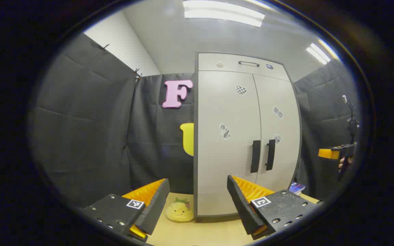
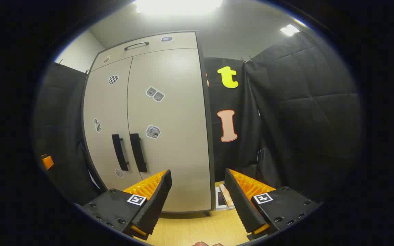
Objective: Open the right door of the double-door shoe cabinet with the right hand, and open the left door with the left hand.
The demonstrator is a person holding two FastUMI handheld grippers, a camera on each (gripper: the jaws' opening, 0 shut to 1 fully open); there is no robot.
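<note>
Both doors of the pale grey double-door shoe cabinet (image 1: 245, 136) are closed; left gripper (image 1: 197, 191) and right gripper (image 2: 197, 188) gape wide, holding nothing. The left gripper view shows a yellow smiling plush toy (image 1: 179, 210) at the cabinet's foot.

You're in a staged recording booth, not a home: black cloth walls (image 1: 91, 130), ceiling strip lights (image 1: 223, 13), lone shoe cabinet (image 2: 169, 136) on wood floor (image 1: 204, 232).

One shoe cabinet (image 1: 231, 136): two doors, two black handles, one top drawer; one plush toy (image 1: 179, 210) beside it.
</note>
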